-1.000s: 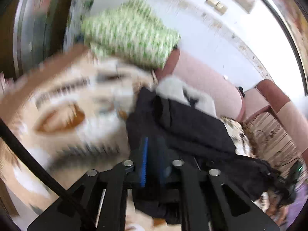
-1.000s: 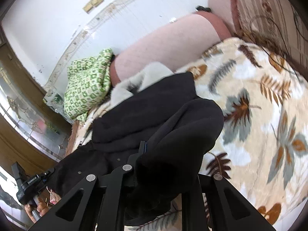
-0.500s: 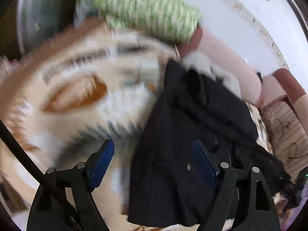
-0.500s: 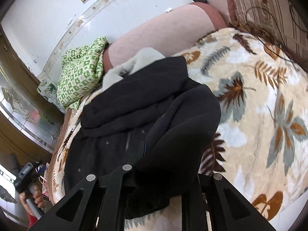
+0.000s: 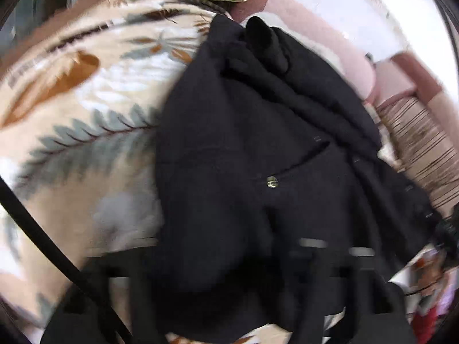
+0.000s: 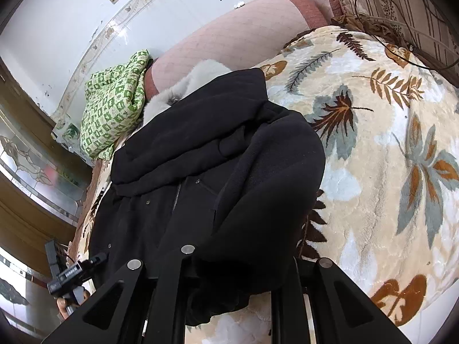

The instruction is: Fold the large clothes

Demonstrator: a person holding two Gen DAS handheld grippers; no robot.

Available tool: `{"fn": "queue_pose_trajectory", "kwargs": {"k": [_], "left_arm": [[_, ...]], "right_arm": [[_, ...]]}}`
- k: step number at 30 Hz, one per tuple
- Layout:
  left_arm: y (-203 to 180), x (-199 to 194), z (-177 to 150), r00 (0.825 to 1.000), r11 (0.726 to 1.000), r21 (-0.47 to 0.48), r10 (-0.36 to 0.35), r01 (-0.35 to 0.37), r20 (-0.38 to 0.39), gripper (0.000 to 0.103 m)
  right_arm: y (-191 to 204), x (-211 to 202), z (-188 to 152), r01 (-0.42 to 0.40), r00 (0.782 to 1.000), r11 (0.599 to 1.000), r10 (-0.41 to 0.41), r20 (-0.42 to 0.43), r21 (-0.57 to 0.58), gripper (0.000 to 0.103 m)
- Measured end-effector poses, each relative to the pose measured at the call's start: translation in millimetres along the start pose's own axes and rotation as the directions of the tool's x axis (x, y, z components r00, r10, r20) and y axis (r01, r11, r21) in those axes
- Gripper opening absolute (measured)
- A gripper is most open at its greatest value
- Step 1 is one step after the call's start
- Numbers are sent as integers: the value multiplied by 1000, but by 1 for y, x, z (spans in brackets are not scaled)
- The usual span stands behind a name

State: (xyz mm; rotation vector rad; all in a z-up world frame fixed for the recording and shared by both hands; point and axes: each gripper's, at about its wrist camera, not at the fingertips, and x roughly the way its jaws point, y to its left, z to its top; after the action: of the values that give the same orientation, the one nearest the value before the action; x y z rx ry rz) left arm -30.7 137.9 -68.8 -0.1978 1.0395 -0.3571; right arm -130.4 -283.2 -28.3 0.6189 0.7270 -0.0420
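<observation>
Your left gripper [image 5: 229, 281] let go, dropped lower, and its jaws are closing over the black coat [image 5: 258, 157] on the leaf-print blanket [image 5: 86, 143] — a fresh grip; your right gripper [image 6: 229, 272] stays pinching a bunched fold.

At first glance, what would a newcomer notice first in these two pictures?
A large black coat lies spread on a cream blanket with a leaf pattern, filling the middle of both views. Its pale furry collar lies against the pink sofa back, with a green patterned cloth to its left.
</observation>
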Motion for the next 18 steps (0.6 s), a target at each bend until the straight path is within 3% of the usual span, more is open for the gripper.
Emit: {"fn": "queue_pose_trajectory", "kwargs": {"k": [1,4,10,18], "left_arm": [[0,-5,0,1000,1000,-3,-7,7,12,24],[0,-24,6,999,1000,-29,-5,7,46,17],[-12,-54,26,990,997,-63,-41,50,137,15],[-19,-65,57,975,987,-112,-92,116,200,15]], "right_arm": [[1,0,-1,-1,1000,1000,1,3,-2,17],[4,-1,0,-2,1000,1000,2,20,-7,17],[15,-7,15,-47,997,999,47,65,10,17],[26,-8,38,-76,991,997,75,115,6,17]]}}
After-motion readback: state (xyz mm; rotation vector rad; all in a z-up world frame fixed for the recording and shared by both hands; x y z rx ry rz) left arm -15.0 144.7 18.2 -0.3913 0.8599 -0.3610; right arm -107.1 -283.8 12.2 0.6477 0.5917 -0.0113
